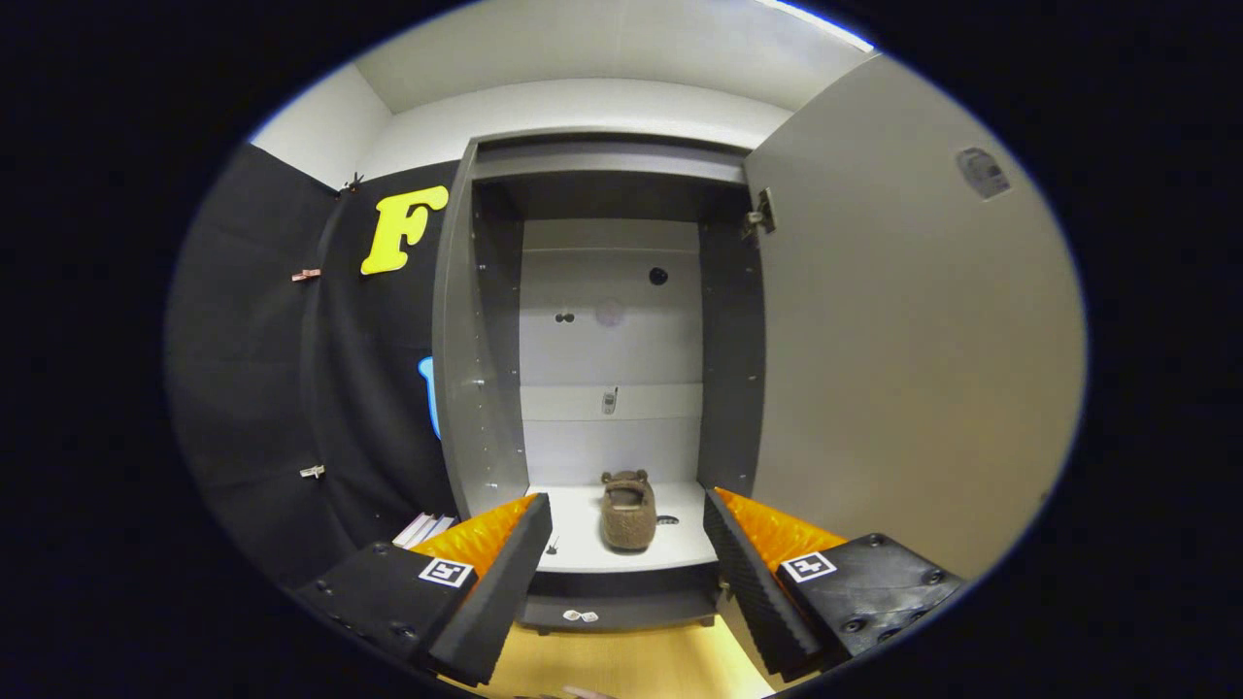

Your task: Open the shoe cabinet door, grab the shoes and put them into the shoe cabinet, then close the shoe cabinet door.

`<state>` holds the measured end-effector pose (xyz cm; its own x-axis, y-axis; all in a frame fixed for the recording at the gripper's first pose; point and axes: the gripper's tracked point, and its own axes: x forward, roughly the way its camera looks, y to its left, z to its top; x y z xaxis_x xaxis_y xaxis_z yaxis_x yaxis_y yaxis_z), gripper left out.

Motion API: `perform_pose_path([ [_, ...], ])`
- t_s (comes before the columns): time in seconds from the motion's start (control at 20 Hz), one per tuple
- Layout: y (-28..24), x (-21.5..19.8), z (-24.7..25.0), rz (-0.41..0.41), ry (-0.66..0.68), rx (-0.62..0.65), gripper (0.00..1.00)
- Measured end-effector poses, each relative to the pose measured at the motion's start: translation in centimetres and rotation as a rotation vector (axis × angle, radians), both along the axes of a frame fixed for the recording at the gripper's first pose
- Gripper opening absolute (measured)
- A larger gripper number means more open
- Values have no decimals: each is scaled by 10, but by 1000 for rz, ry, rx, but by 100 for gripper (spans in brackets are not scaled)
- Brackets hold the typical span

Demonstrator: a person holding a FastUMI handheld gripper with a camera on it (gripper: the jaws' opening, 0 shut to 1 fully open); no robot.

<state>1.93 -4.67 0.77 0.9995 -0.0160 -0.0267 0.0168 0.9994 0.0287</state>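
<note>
A grey shoe cabinet [486,388] stands ahead with its door [903,330] swung wide open to the right. A brown fuzzy shoe [627,512] rests on the cabinet's white bottom shelf [583,544], toe pointing out toward me. My gripper [627,529] is open, its two fingers spread wide in front of the cabinet, and the shoe sits beyond and between them, untouched. Nothing is held between the fingers.
The cabinet's upper interior has pale back panels with small holes and no other items. A hinge [760,216] shows at the door's top. Black cloth wall [320,388] stands left of the cabinet. Wooden floor [621,665] lies below the cabinet base.
</note>
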Motion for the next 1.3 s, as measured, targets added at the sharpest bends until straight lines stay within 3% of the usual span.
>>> perform_pose_path([
  [0.35,-74,-105,-1,-79,37,58,98],
  [0.75,-171,-167,17,-116,2,13,98],
  [1.0,-237,-166,10,-104,8,40,98],
  [1.3,-297,-120,-11,-63,44,63,98],
])
